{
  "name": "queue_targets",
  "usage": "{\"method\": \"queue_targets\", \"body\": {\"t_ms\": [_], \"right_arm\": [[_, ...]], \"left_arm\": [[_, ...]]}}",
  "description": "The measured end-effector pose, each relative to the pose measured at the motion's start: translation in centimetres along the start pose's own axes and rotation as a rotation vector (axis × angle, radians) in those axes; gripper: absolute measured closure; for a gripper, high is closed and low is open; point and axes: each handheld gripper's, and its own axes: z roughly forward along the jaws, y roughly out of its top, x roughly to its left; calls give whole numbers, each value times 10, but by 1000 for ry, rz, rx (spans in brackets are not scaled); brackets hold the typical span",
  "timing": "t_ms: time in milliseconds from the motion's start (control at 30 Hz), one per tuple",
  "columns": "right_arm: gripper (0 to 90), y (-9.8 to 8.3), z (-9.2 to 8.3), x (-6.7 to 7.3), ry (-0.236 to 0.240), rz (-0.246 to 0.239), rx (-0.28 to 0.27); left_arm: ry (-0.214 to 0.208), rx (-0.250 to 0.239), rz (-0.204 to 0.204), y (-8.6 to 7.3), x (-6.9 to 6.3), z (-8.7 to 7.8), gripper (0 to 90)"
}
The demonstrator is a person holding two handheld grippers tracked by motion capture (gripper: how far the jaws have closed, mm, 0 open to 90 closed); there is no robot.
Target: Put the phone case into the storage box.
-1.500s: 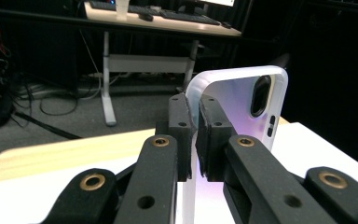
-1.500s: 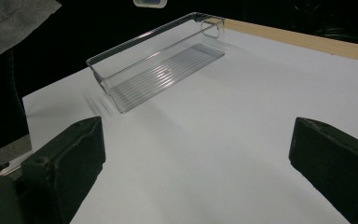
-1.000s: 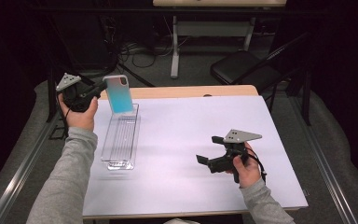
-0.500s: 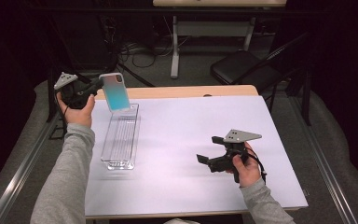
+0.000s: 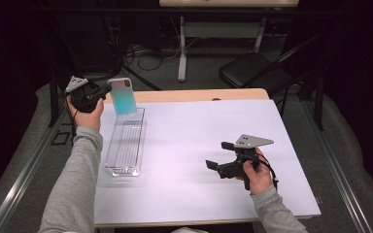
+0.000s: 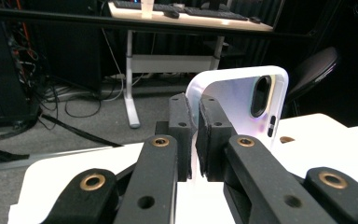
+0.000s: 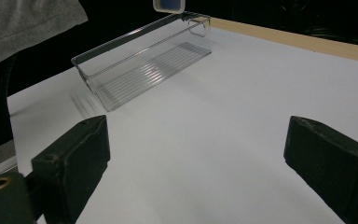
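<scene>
Clamped by its edge in the left gripper's (image 5: 97, 95) fingers (image 6: 214, 135), a phone case (image 5: 124, 96) is held upright over the far end of a clear tray (image 5: 125, 145) on the white surface (image 5: 199, 145). The right gripper (image 5: 216, 166) is held low over the surface, well apart from the tray, fingers (image 7: 70, 158) wide and empty

Phone case (image 7: 168, 4) cut off by top edge, right gripper view.

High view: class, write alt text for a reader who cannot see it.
The left tongs grip a teal-backed phone case above the far end of a clear plastic tray on a white table; the right tongs hang open.
</scene>
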Motion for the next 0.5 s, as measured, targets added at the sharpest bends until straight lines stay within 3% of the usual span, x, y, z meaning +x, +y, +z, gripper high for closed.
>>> {"method": "queue_targets", "body": {"t_ms": [500], "right_arm": [[87, -1, -1, -1, -6, 3, 3]], "left_arm": [[5, 47, -9, -17, 8, 23, 854]]}}
